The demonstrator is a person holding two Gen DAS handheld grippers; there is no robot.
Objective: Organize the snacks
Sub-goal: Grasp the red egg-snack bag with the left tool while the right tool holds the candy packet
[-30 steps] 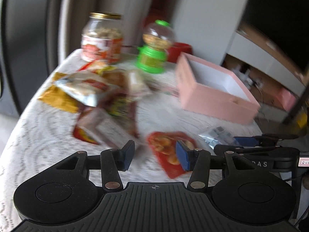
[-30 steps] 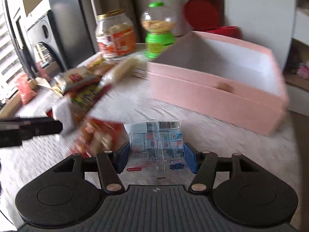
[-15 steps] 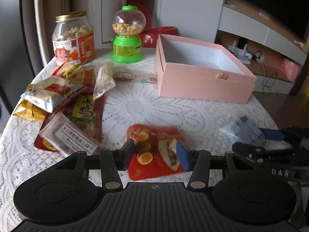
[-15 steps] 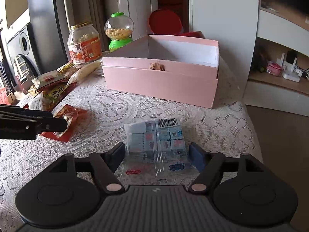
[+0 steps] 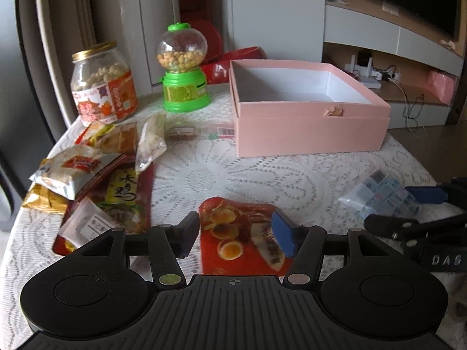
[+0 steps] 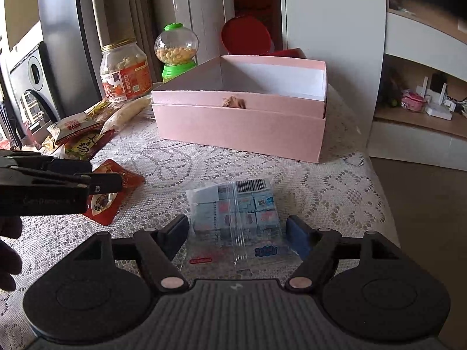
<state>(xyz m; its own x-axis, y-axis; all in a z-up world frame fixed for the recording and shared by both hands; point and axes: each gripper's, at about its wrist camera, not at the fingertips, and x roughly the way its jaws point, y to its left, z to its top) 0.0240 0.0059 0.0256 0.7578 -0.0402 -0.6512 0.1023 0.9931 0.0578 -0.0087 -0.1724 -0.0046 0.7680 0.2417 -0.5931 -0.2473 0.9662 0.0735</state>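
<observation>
The flat red foil snack pouch (image 5: 245,233) lies on the lace-covered worktop (image 5: 233,175) between the open jaws of the left gripper (image 5: 235,234). It looks light, limp and slick, so a pinch across its sealed edge seems safest. The clear crinkly packet of small blue-white cubes (image 6: 233,215) sits between the right gripper's (image 6: 238,234) open jaws. The empty pink cardboard box (image 5: 306,134) waits at twelve o'clock.

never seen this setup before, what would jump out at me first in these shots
The open pink cardboard box at the far right of the lace-covered table, showing nothing inside. Left of it stands a green candy dispenser with a clear globe. Nearer, the open left gripper frames a red snack pouch.
</observation>
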